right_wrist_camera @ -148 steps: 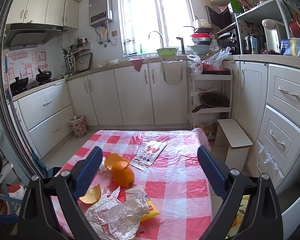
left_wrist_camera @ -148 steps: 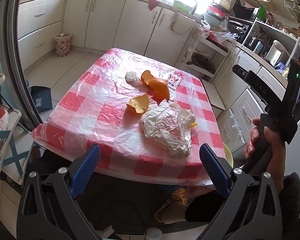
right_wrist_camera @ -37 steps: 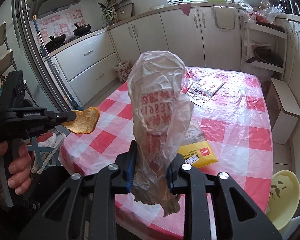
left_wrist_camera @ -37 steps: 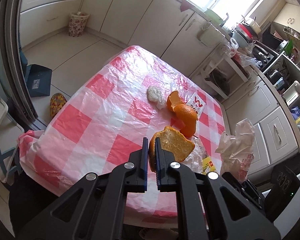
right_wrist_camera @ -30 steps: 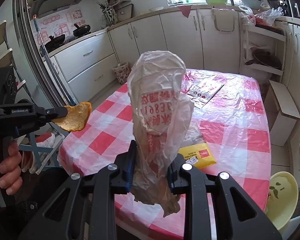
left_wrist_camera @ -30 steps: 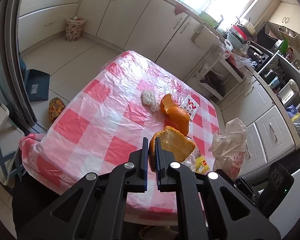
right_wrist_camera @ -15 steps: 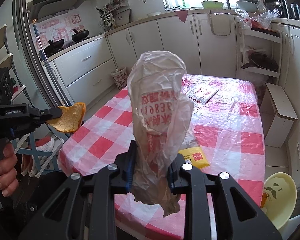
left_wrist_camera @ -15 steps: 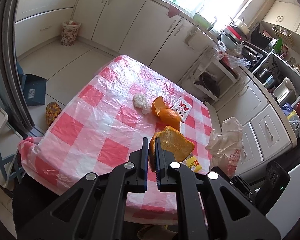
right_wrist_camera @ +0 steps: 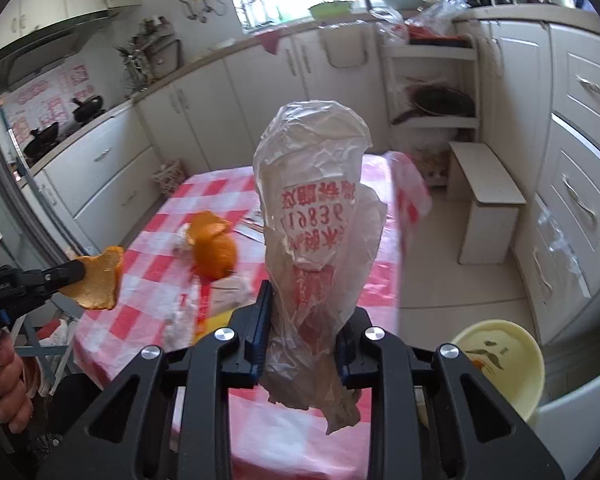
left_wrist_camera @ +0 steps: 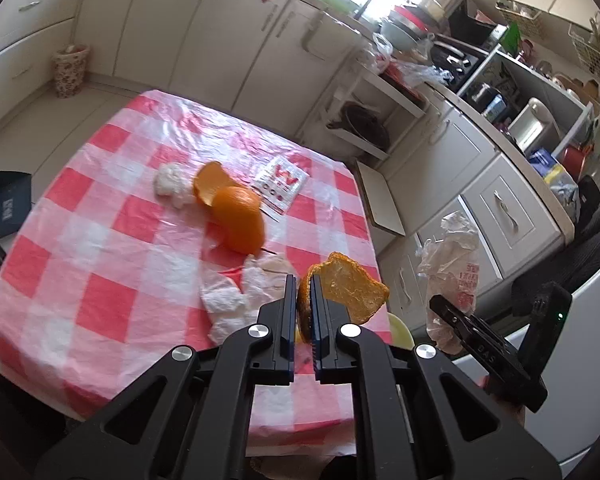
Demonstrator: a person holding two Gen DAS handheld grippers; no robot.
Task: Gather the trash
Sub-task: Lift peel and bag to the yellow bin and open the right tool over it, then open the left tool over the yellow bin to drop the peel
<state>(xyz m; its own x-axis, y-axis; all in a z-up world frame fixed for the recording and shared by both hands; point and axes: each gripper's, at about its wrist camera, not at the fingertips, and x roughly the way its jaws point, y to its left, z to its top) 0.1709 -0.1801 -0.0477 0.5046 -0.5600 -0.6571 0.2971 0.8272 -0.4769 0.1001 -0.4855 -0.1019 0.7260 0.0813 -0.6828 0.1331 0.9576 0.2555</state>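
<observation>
My left gripper (left_wrist_camera: 303, 294) is shut on a piece of orange peel (left_wrist_camera: 350, 290), held above the near right corner of the red-checked table (left_wrist_camera: 100, 240). From the right wrist view the same peel (right_wrist_camera: 98, 282) hangs at the left. My right gripper (right_wrist_camera: 303, 304) is shut on a crumpled clear plastic bag with red print (right_wrist_camera: 314, 216), held upright; that bag (left_wrist_camera: 452, 276) shows right of the table in the left view. On the table lie a large orange peel (left_wrist_camera: 236, 216), a white tissue wad (left_wrist_camera: 172, 184), crumpled white wrapping (left_wrist_camera: 236, 296) and a printed packet (left_wrist_camera: 282, 184).
A pale yellow bin (right_wrist_camera: 500, 364) stands on the floor by the table's near right side. White cabinets (left_wrist_camera: 220, 40) line the walls. A small white stool (right_wrist_camera: 484, 204) and a shelf rack with a pan (right_wrist_camera: 440, 104) are beyond the table. A patterned basket (left_wrist_camera: 70, 70) sits far left.
Both grippers have swung sideways together with their loads still held. The table has shifted left in both views, and the yellow bin has come further into the right wrist view.
</observation>
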